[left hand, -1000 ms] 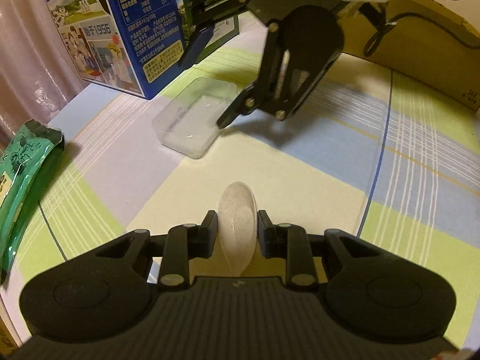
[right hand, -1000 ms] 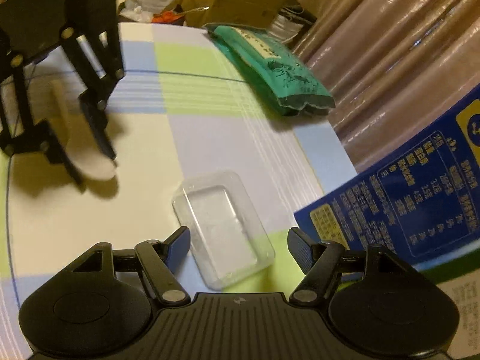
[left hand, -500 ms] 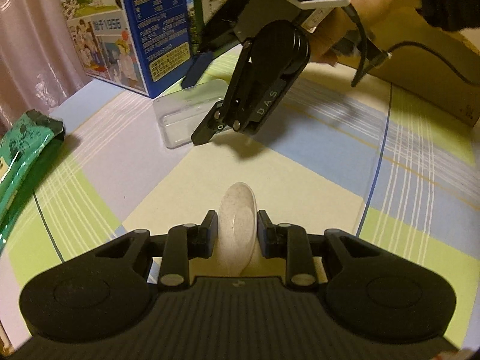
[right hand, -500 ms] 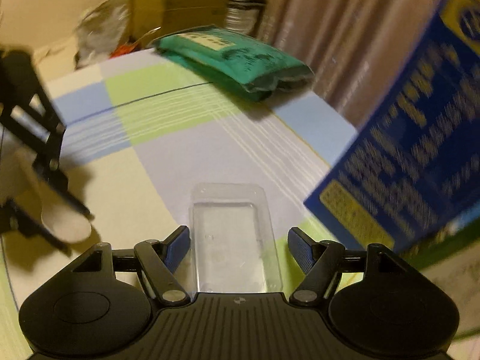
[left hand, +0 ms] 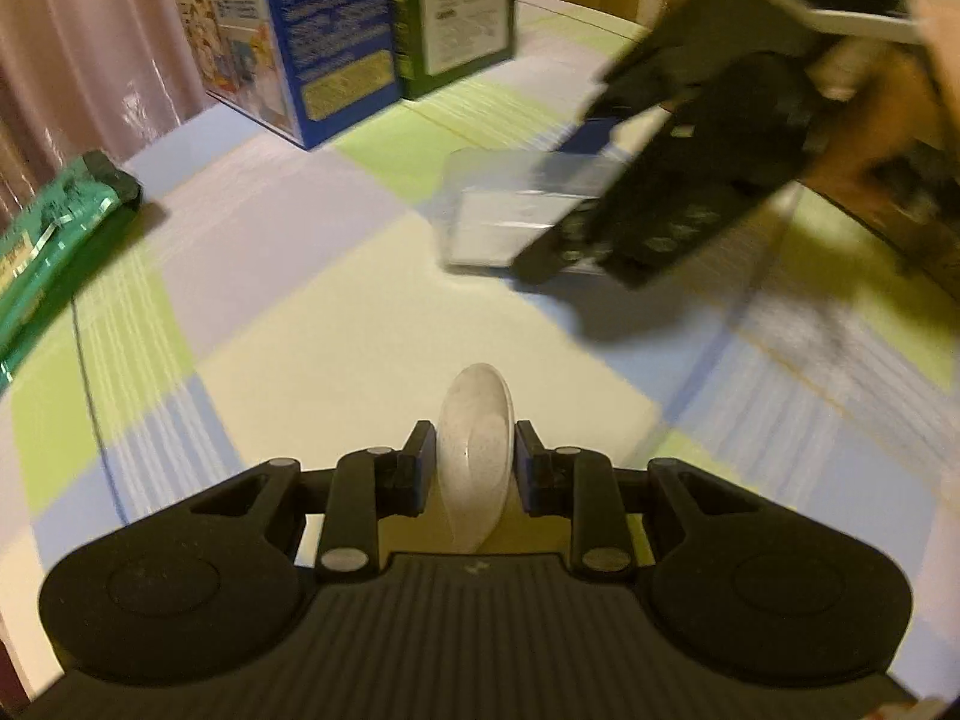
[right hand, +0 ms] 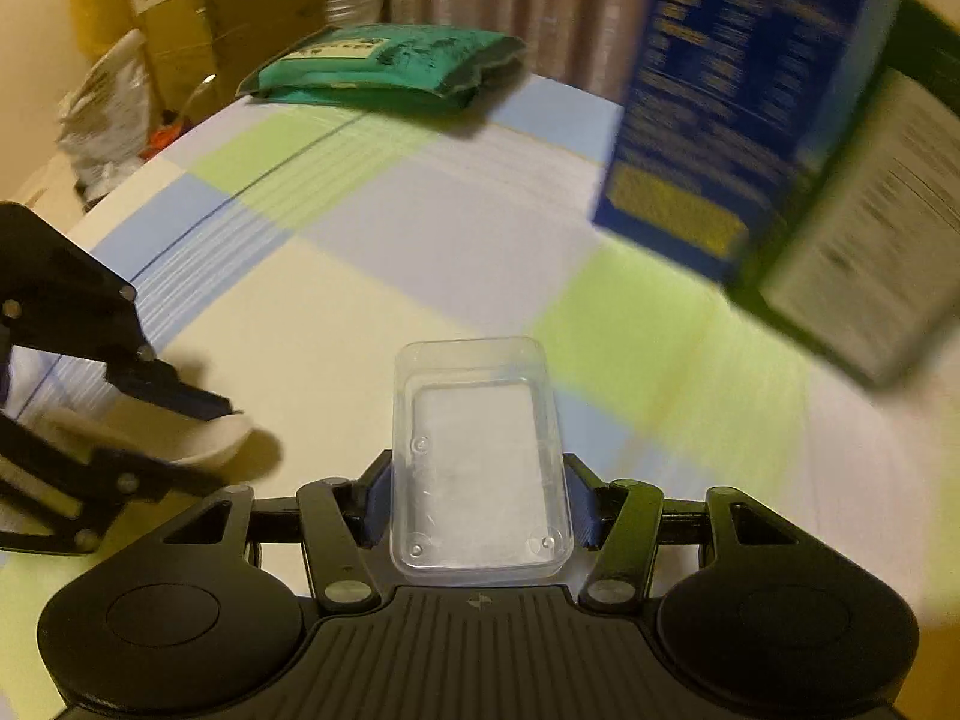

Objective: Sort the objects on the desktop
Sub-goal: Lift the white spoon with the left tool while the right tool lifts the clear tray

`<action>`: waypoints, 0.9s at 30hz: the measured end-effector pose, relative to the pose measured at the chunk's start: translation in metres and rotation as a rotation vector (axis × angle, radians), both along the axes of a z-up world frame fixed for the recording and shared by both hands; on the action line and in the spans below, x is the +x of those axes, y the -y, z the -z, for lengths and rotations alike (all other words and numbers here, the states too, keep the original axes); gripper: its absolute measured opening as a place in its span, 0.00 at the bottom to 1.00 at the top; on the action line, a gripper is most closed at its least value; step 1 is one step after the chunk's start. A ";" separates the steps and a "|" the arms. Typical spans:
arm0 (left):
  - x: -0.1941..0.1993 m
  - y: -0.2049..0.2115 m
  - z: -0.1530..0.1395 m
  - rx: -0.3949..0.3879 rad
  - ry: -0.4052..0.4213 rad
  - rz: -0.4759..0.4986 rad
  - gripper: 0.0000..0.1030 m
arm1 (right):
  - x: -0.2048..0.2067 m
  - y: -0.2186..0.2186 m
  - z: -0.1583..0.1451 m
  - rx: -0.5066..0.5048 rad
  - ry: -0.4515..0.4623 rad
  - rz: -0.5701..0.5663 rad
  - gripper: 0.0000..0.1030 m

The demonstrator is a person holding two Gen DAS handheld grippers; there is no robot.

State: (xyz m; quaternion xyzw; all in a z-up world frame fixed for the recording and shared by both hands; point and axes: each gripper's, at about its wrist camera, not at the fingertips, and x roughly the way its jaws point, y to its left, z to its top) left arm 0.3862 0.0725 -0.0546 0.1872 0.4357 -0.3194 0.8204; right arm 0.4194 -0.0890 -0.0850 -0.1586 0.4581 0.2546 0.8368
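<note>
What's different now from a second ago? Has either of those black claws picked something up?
The right gripper has turned to line up with the clear plastic box and its jaws are closing on it; a second ago they stood wide open with the box lying slantwise in front. The left gripper stays shut on the pale oval dish. The blue carton and green packet stay put.
</note>
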 end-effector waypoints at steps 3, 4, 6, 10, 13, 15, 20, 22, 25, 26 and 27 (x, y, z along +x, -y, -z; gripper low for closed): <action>-0.037 0.015 -0.001 -0.012 -0.032 -0.032 0.18 | -0.058 0.023 -0.006 0.036 -0.037 0.080 0.52; -0.049 0.020 -0.001 -0.012 -0.042 -0.043 0.14 | -0.078 0.033 -0.010 0.036 -0.031 0.089 0.52; -0.080 0.033 -0.002 0.008 -0.058 -0.073 0.14 | -0.119 0.051 -0.015 0.054 -0.032 0.119 0.52; -0.135 0.053 -0.002 0.010 -0.083 -0.095 0.14 | -0.190 0.079 -0.018 0.095 -0.047 0.182 0.52; -0.171 0.064 -0.004 0.013 -0.042 -0.100 0.14 | -0.228 0.093 -0.016 0.130 -0.054 0.236 0.52; -0.189 0.067 -0.007 0.006 0.026 -0.078 0.17 | -0.247 0.102 -0.015 0.157 -0.049 0.253 0.52; -0.193 0.062 -0.015 0.084 0.220 -0.073 0.26 | -0.264 0.113 -0.008 0.207 -0.010 0.260 0.52; -0.182 0.057 -0.018 0.093 0.254 -0.060 0.37 | -0.259 0.113 -0.006 0.224 0.000 0.264 0.52; -0.156 0.053 -0.017 0.111 0.272 -0.009 0.47 | -0.249 0.112 -0.007 0.255 0.027 0.268 0.52; -0.147 0.052 -0.016 0.117 0.274 0.012 0.48 | -0.245 0.110 -0.006 0.264 0.033 0.269 0.52; -0.139 0.052 -0.014 0.122 0.274 0.035 0.49 | -0.242 0.109 -0.005 0.269 0.037 0.269 0.52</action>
